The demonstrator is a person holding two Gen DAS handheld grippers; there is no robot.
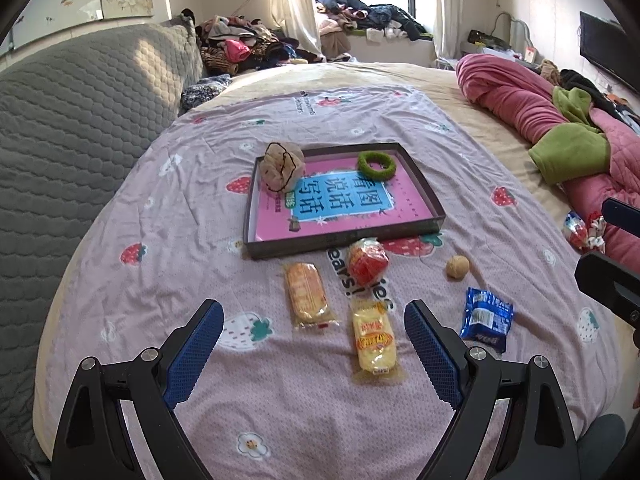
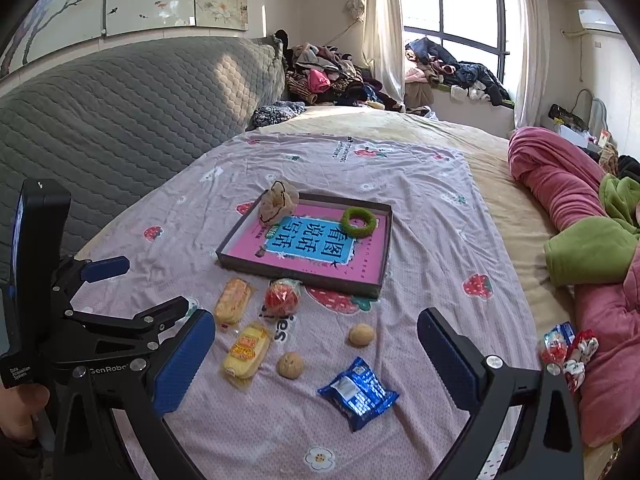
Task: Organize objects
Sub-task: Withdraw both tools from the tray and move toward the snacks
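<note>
A dark tray (image 1: pixel 424 184) (image 2: pixel 384 256) with a pink book in it lies on the bed; a beige scrunchie (image 1: pixel 280 166) (image 2: pixel 278 202) and a green ring (image 1: pixel 376 165) (image 2: pixel 359 221) rest inside. In front of it lie an orange cake pack (image 1: pixel 306 294) (image 2: pixel 233 300), a yellow cake pack (image 1: pixel 374 340) (image 2: pixel 245 350), a red snack (image 1: pixel 367 266) (image 2: pixel 282 298), a blue packet (image 1: pixel 486 318) (image 2: pixel 358 392) and walnuts (image 1: pixel 457 267) (image 2: pixel 361 335) (image 2: pixel 291 365). My left gripper (image 1: pixel 314 344) is open above the cake packs. My right gripper (image 2: pixel 316 360) is open over a walnut and the blue packet.
A pink and green quilt (image 1: pixel 560 120) (image 2: pixel 580 240) is bunched at the right, with small wrapped candies (image 1: pixel 582 230) (image 2: pixel 568 348) beside it. A grey padded headboard (image 1: pixel 80 120) stands at the left. Clothes pile up at the back by the window.
</note>
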